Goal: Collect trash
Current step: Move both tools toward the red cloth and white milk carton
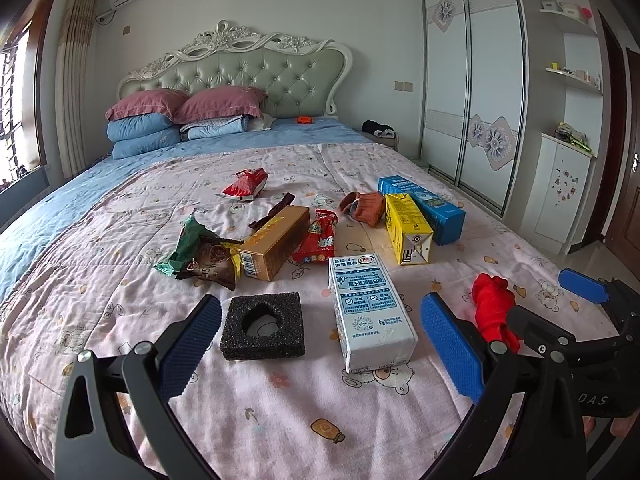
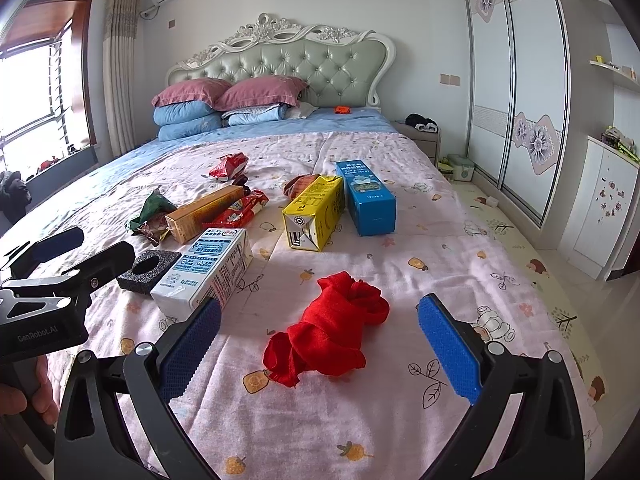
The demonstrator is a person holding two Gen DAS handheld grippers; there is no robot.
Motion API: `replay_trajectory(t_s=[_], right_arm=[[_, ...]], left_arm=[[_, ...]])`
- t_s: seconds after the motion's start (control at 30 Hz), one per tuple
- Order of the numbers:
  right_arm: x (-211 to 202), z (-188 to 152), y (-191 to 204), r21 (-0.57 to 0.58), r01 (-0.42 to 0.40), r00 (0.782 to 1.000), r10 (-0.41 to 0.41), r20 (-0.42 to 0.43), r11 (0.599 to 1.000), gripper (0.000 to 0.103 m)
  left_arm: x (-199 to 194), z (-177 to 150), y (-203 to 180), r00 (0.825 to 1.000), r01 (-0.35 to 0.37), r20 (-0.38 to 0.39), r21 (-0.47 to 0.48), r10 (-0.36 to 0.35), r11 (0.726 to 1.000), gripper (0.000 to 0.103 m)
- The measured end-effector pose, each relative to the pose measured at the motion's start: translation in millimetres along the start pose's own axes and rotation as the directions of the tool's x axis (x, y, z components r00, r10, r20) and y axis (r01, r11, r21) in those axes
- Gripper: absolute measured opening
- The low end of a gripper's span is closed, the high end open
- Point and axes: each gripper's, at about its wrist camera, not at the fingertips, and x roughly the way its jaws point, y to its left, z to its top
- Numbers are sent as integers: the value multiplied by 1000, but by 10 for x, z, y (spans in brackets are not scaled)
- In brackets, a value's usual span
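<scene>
Trash lies on the pink bedspread. In the left wrist view: a black foam block, a white milk carton, a gold box, a yellow carton, a blue box, red wrappers, a green and brown wrapper and a red cloth. My left gripper is open above the foam block and milk carton. My right gripper is open around the red cloth. The milk carton lies to its left.
Pillows and a padded headboard are at the far end. A wardrobe stands on the right, a window on the left. A bedside table holds dark clothes. A brown sock lies by the yellow carton.
</scene>
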Motion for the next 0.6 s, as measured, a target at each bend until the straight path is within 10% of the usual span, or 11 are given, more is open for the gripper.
replay_trajectory(t_s=[0.6], right_arm=[[7, -31, -94, 26, -7, 1000, 7, -4, 1000, 95]], left_arm=[[7, -3, -89, 1000, 24, -13, 10, -24, 1000, 99]])
